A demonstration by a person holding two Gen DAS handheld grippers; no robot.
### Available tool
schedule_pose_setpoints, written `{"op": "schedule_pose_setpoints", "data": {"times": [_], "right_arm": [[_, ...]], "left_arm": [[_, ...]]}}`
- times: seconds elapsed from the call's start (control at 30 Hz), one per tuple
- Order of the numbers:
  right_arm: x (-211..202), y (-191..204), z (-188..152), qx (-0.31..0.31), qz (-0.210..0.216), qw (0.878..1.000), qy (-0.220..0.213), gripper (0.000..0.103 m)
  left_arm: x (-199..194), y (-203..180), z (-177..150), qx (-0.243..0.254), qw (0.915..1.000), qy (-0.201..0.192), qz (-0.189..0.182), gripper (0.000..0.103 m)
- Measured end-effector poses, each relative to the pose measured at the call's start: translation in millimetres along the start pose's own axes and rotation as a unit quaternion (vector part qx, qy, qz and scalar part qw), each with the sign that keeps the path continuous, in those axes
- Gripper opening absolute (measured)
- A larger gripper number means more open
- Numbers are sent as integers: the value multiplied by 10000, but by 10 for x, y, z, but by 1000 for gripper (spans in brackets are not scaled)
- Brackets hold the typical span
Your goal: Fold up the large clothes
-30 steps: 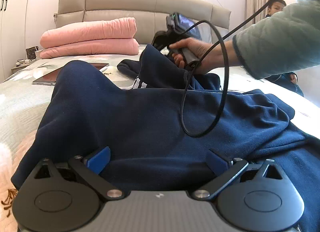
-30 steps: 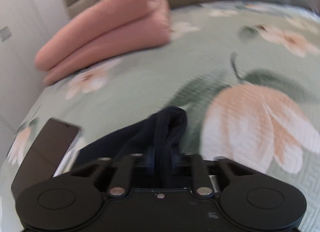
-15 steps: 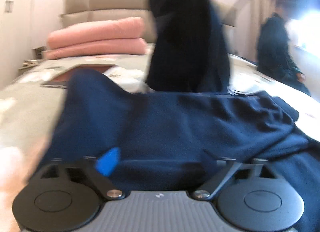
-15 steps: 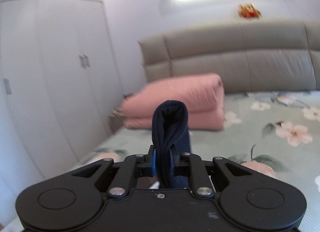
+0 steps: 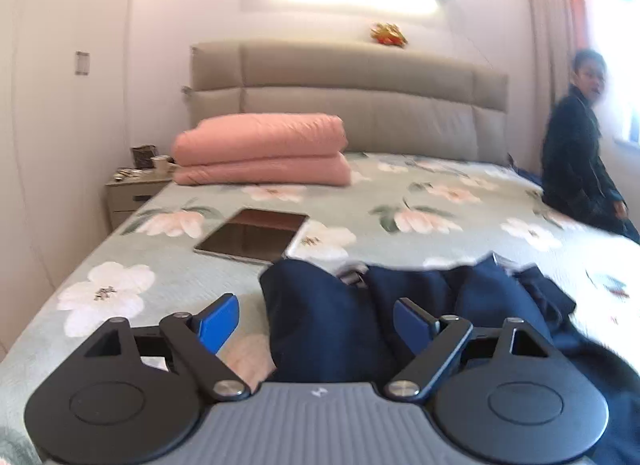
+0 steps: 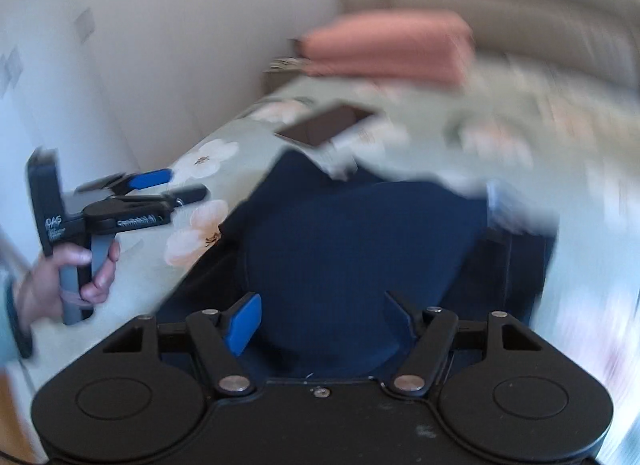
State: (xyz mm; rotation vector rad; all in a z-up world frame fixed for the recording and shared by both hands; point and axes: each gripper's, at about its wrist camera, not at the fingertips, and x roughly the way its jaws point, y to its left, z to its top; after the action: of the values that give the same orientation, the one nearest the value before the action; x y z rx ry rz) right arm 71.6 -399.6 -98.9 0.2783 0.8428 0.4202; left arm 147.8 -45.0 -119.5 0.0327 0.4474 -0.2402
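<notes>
On the floral bedspread (image 5: 420, 193), near the foot of the bed, lies the navy fleece garment (image 5: 332, 317) in a bunched, partly doubled heap. From the right wrist view we read a rounded upper layer resting on a wider lower layer; that view is heavily blurred, so seams and sleeves cannot be told apart.

Left gripper (image 5: 316, 321): jaws wide apart, blue pads either side of a raised ridge of navy cloth but gripping nothing. The right wrist view confirms it from the side (image 6: 160, 189), held off the garment's left edge above the bedspread, clear of the fabric.

Right gripper (image 6: 324, 317): jaws also spread wide, nothing between them; it hovers over the near edge of the folded layer, pointing along the bed.

We judge that both tools are free because a fold has been laid down and the cloth needs no holding for now. The heap is still lumpy and uneven at its far edge, so the task looks mid-way: further smoothing or another fold seems due. The left gripper's position straddling the ridge would suit pinching that edge next.

Other items: a tablet (image 5: 252, 235) lies flat just beyond the garment, close enough that dragged cloth could catch it. A folded pink quilt (image 5: 260, 153) sits against the padded headboard (image 5: 348, 81), well apart. A seated person (image 5: 580, 153) is at the bed's far right side, away from the work.
</notes>
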Motion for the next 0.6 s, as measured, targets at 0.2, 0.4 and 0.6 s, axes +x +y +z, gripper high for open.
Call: {"op": "schedule_pose_setpoints", "data": {"times": [0.2,0.4,0.6], "right_arm": [[345,-107,78,788,-818,9903,-801,41],[1052,-215,102,1652,-934,9797,-651,18],[1397,-231,-303,1353,-1031,9844,457,17]], "left_arm": [[219,-349,93,-463,9926,298,-1080,76],[627,-942,-154,-139,9749,854,-2051,10],[972,-1051,-821,580,9715,2097,-937,4]]}}
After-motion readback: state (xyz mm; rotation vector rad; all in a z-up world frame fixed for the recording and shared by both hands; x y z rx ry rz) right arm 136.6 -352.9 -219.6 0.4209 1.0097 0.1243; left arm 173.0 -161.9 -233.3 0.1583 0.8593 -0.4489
